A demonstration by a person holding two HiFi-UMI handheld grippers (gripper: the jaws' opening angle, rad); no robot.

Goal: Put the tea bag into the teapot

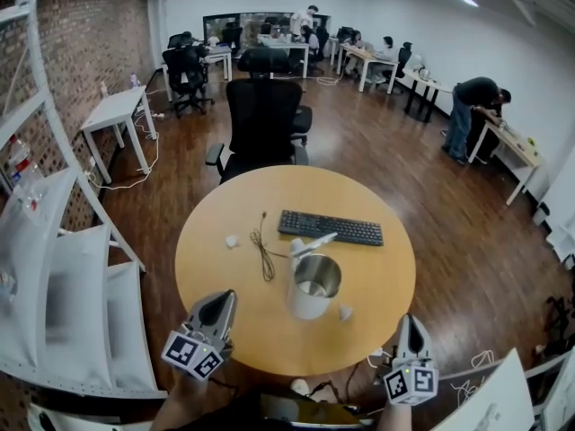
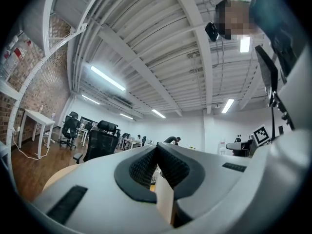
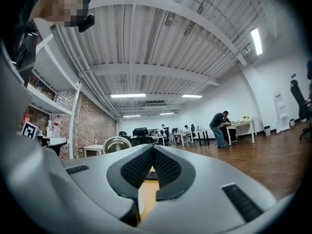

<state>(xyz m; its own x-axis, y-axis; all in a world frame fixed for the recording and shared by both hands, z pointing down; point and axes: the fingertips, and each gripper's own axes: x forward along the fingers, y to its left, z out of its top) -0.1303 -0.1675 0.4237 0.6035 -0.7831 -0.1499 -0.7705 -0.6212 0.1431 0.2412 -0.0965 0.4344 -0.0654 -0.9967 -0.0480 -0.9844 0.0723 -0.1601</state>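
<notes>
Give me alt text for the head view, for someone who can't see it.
An open white teapot stands on a round wooden table, a keyboard behind it, a cable to its left, one small white piece beyond the cable, a second piece at the teapot's right. The left gripper and right gripper are at the near edge, jaws shut and empty.

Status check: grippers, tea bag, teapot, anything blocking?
Both shut, empty: left gripper, right gripper. Open teapot ahead. Likely tea bag left of it, untouched; cable between them.
</notes>
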